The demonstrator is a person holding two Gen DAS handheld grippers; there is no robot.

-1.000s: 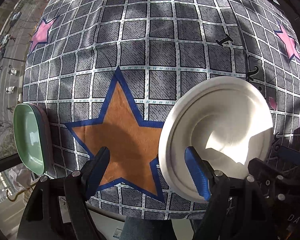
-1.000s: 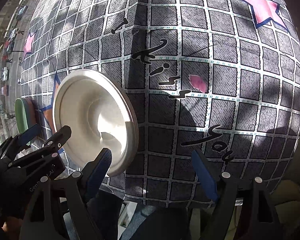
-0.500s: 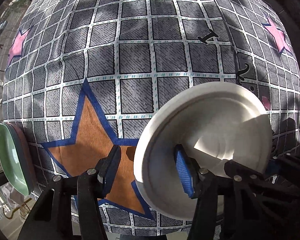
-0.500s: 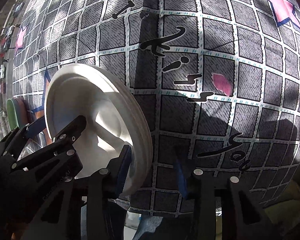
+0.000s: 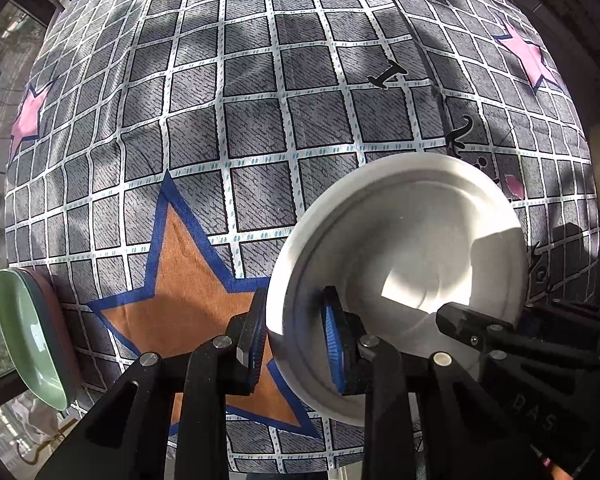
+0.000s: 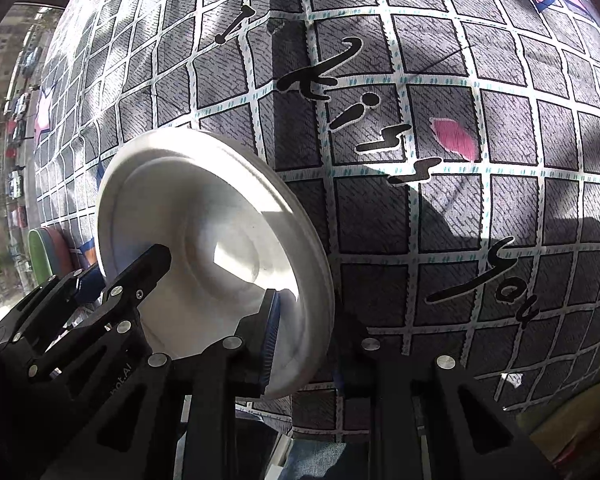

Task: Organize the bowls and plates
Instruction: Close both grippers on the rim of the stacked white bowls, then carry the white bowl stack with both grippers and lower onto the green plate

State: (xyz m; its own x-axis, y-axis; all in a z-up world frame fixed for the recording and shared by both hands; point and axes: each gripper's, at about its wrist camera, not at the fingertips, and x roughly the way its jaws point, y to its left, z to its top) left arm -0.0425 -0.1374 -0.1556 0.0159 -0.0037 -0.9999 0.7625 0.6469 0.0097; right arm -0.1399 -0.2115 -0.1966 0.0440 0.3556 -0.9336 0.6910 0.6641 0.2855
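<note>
Both our tools have just closed on the white plate [image 5: 400,264] near the tabletop's front edge: left tool [image 5: 296,340] pinches its left rim, right tool [image 6: 308,344] its right rim. We judge it ready to lift toward the green bowl [image 5: 24,340] at the left edge.

Left hand-held gripper [image 5: 296,340]: matte black linkage arms joined by round silver pivot screws, two flat black fingers [image 5: 252,340] faced with ribbed blue pads. Right hand-held gripper [image 6: 308,340]: the same black frame, silver screw heads and blue-padded fingers [image 6: 268,332]; faint pale lettering is printed on each black body, too small to read.
</note>
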